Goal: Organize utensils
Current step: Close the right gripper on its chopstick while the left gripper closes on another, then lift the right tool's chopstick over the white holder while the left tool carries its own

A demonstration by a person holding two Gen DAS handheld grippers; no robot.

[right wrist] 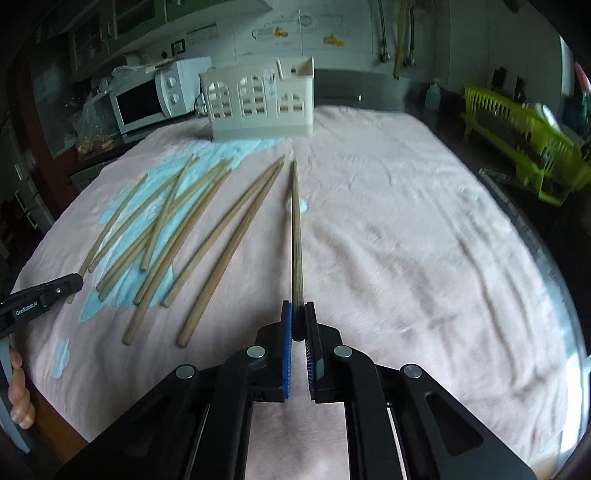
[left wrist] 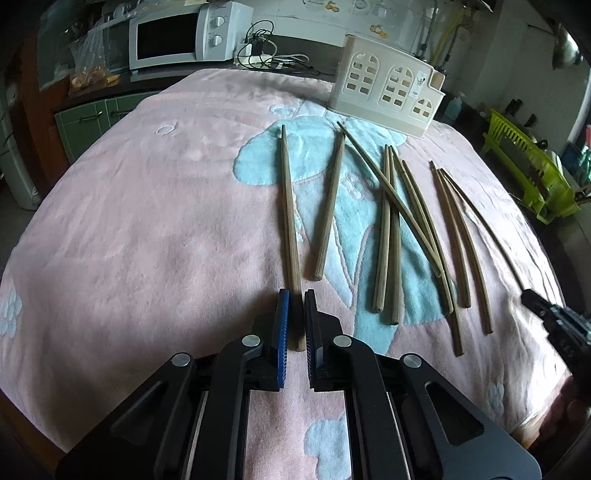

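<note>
Several wooden chopsticks lie loose on a pink and blue towel. A cream utensil holder with arched windows stands upright at the towel's far edge. My left gripper is shut on the near end of the leftmost chopstick, which still lies along the towel. My right gripper is shut on the near end of the rightmost chopstick, which points toward the holder. Each gripper also shows at the edge of the other's view, the right gripper and the left gripper.
A white microwave sits on the counter beyond the towel, with cables beside it. A lime-green dish rack stands off to the right. A person's fingers show at the left edge.
</note>
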